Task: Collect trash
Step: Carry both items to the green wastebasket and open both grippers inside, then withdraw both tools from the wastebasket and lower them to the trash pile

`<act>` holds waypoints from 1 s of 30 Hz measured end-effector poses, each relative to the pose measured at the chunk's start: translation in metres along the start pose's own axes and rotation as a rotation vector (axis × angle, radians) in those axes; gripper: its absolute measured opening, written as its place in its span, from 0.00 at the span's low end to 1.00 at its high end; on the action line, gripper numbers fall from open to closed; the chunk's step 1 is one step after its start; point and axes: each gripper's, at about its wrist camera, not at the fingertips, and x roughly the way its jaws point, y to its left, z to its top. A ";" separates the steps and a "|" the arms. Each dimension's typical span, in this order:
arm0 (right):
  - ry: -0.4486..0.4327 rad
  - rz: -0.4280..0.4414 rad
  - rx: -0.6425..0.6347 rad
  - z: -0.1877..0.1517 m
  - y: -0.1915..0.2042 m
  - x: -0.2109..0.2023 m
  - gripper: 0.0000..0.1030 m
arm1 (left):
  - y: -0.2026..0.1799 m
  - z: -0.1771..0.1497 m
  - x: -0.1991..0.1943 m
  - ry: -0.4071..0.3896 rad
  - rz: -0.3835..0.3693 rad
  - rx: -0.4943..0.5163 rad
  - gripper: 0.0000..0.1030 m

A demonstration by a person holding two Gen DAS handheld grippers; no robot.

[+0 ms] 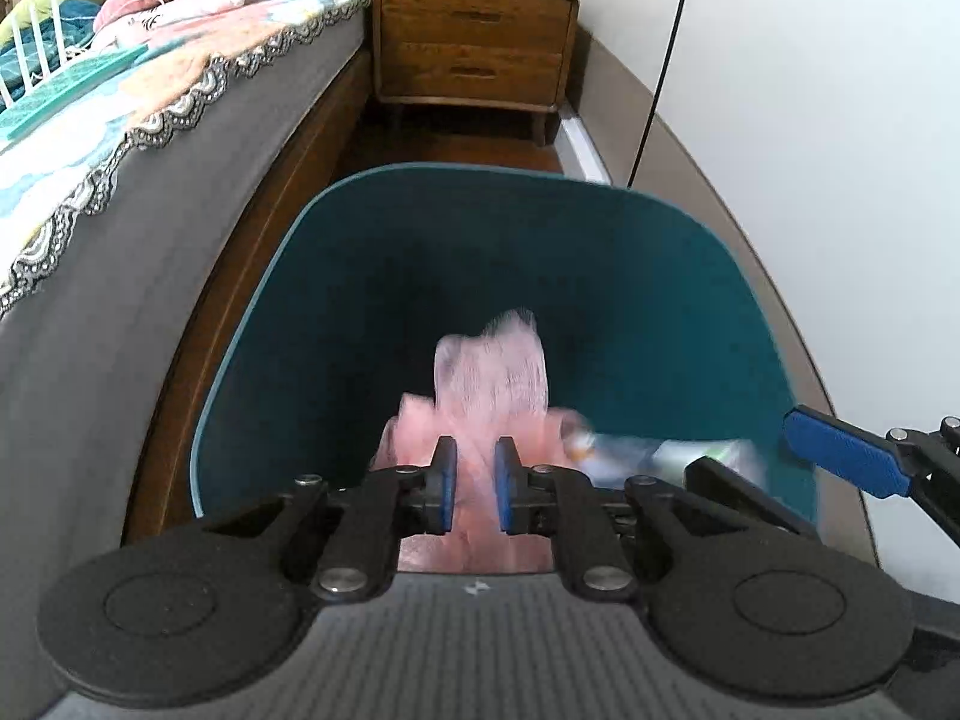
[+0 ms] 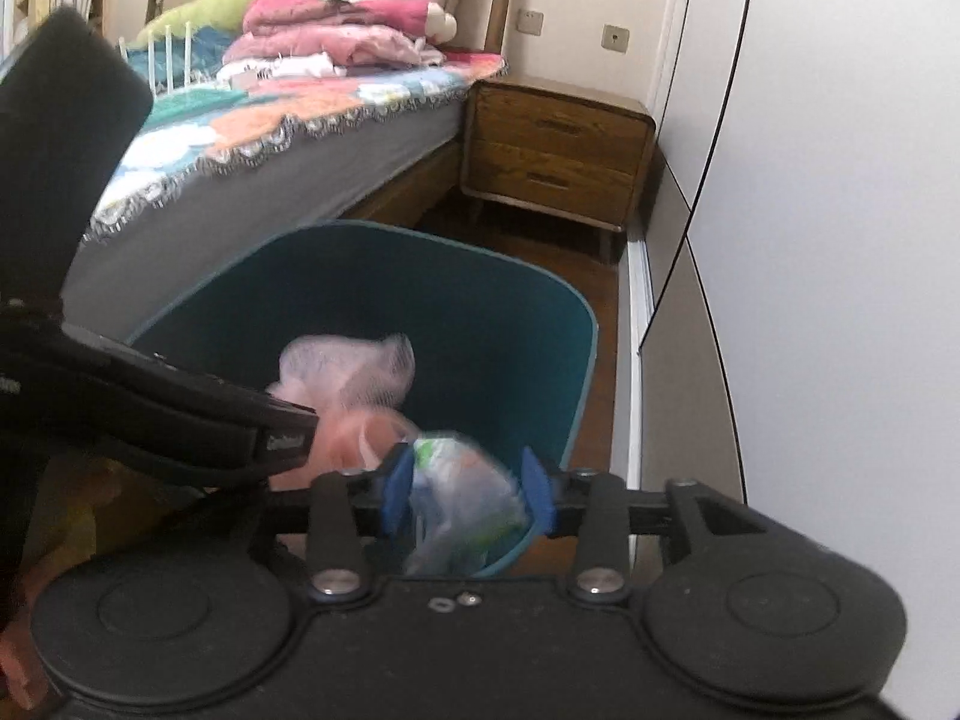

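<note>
Now — both grippers over the teal bin (image 1: 360, 276), releasing trash.
Left gripper (image 1: 475, 483) jaws barely parted around pink netting (image 1: 498, 378); right gripper (image 2: 468, 495) jaws wider, crinkled wrapper (image 2: 462, 498) loose between — positioned so both fall inside.

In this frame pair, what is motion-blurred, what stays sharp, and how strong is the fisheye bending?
Left wrist view: the pink trash between the left gripper pads is smeared, as is the wrapper beside it; the nightstand is crisp; the bed edge bows strongly. Right wrist view: the pale wrapper inside the right gripper is blurred; the bin rim stays sharp; wall lines curve.
</note>
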 end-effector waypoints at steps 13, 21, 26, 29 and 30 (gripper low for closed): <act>-0.078 0.036 0.065 -0.007 -0.004 -0.046 0.55 | 0.005 -0.016 -0.064 -0.152 -0.035 0.055 0.46; -0.099 0.069 0.106 -0.030 0.002 -0.082 0.58 | 0.020 -0.042 -0.103 -0.175 -0.044 0.099 0.46; -0.094 0.094 0.117 -0.053 0.009 -0.102 0.62 | 0.031 -0.069 -0.123 -0.173 -0.078 0.120 0.46; -0.082 0.111 0.131 -0.068 0.013 -0.111 0.63 | 0.033 -0.092 -0.133 -0.167 -0.085 0.143 0.46; -0.075 0.119 0.136 -0.074 0.014 -0.113 0.63 | 0.034 -0.099 -0.135 -0.163 -0.089 0.147 0.46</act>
